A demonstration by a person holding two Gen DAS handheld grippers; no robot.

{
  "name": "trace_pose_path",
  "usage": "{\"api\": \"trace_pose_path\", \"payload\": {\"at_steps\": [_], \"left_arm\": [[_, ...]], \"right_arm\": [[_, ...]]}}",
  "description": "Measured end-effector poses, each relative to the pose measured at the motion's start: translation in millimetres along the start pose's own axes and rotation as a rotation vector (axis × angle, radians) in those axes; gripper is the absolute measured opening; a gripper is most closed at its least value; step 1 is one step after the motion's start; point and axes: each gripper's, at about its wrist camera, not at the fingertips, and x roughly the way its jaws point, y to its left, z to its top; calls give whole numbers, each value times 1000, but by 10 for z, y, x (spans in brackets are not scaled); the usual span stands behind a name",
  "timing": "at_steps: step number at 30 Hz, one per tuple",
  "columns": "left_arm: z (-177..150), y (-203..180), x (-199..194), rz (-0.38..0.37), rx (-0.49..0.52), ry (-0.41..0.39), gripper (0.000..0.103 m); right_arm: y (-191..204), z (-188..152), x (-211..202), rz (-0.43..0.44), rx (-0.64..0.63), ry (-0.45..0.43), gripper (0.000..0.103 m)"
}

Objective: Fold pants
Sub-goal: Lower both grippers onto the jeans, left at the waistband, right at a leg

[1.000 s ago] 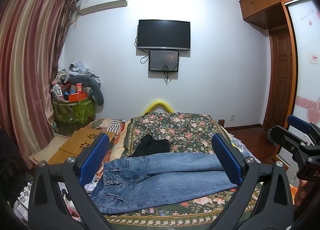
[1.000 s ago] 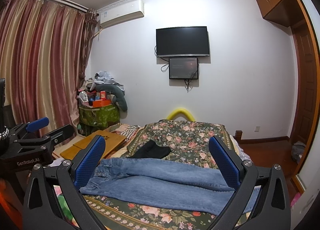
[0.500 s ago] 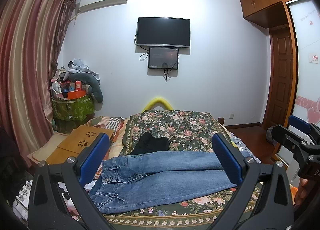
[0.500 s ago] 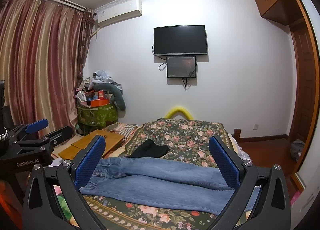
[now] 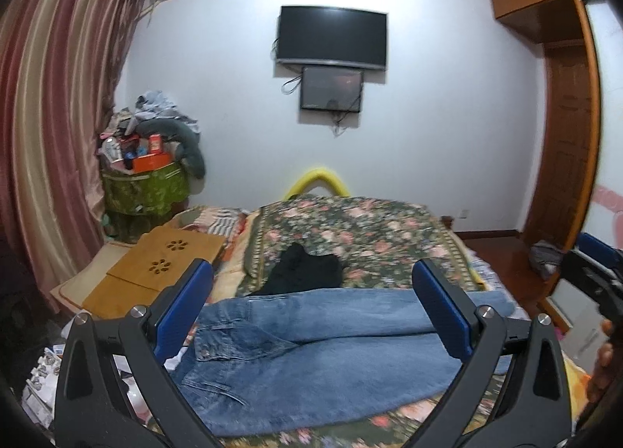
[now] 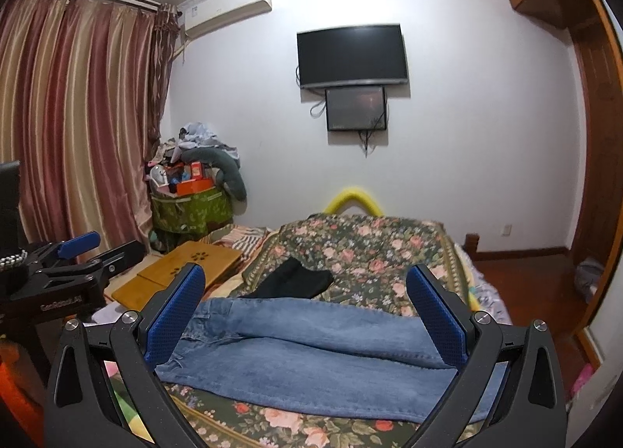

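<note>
Jeans [image 5: 323, 346] lay crosswise on bed [image 5: 373, 237], waistband left, nearer left tongs [image 5: 311, 311]; hems nearer right tongs [image 6: 307, 315]. Both tongs spread wide, empty.

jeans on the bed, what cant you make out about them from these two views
- Hem ends of the jeans: left wrist view, behind the left gripper's right finger; right wrist view, behind the right gripper's finger.
- Waistband: partly hidden by each gripper's left finger.
- Black garment: near edge covered by the jeans; type unclear.
</note>
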Motion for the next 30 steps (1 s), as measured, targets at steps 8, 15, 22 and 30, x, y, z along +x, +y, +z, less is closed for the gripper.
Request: {"api": "trace_pose_path", "payload": {"at_steps": [8,15,22,30], "left_arm": [[25,261,1126,89,38,135,103],[-42,612,2167,134,89,259,103],[-338,940,3093,159,135,424,103],[-1002,1444,4015,211,70,688,102]], "right_arm": [[-358,-126,763,7,59,143,103],[-820,-306,1576,-61,77,288,103],[-1139,-521,2320,-57,-2,420,103],[-1238,-819,3005,15,-119,587,101]]}}
